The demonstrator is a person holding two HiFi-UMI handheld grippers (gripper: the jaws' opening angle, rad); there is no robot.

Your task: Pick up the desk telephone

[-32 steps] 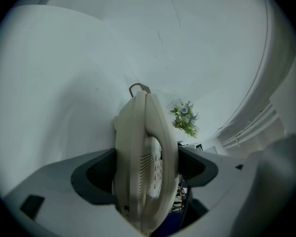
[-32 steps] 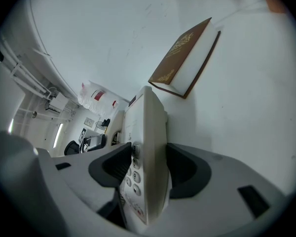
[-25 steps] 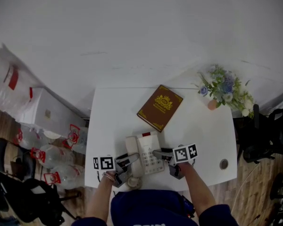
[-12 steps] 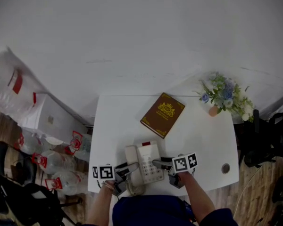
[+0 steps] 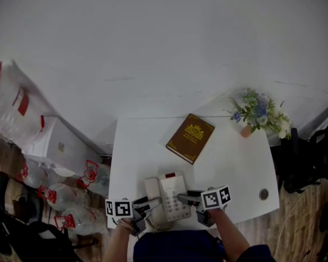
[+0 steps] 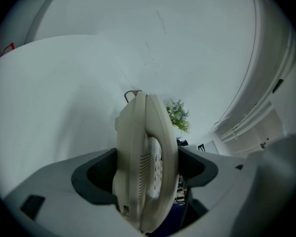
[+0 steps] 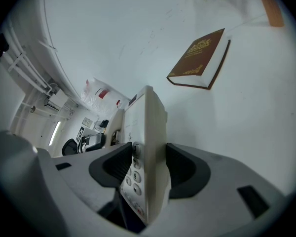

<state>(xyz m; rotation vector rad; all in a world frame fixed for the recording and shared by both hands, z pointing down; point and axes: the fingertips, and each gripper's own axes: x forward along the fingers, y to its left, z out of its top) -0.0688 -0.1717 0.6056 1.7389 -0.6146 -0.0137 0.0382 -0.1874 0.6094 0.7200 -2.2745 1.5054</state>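
The cream desk telephone (image 5: pixel 167 200), with its handset on the left and keypad on the right, hangs just above the near edge of the white table (image 5: pixel 142 141). My left gripper (image 5: pixel 147 205) is shut on its handset side; the left gripper view shows the telephone (image 6: pixel 145 162) edge-on between both pads. My right gripper (image 5: pixel 187 196) is shut on the keypad side, where the telephone (image 7: pixel 147 152) fills the gap between the jaws. Both hands sit at the bottom of the head view.
A brown book (image 5: pixel 190 137) lies at the table's far middle, also seen as the book (image 7: pixel 200 59) ahead of the right gripper. A flower bouquet (image 5: pixel 259 113) stands at the far right corner. A small round disc (image 5: pixel 263 194) sits near the right edge. Bags and bottles (image 5: pixel 54 190) crowd the floor left.
Both grippers have drawn the telephone toward the table's near edge and a little upward, grips unchanged. The book and flowers stay where they were on the table.
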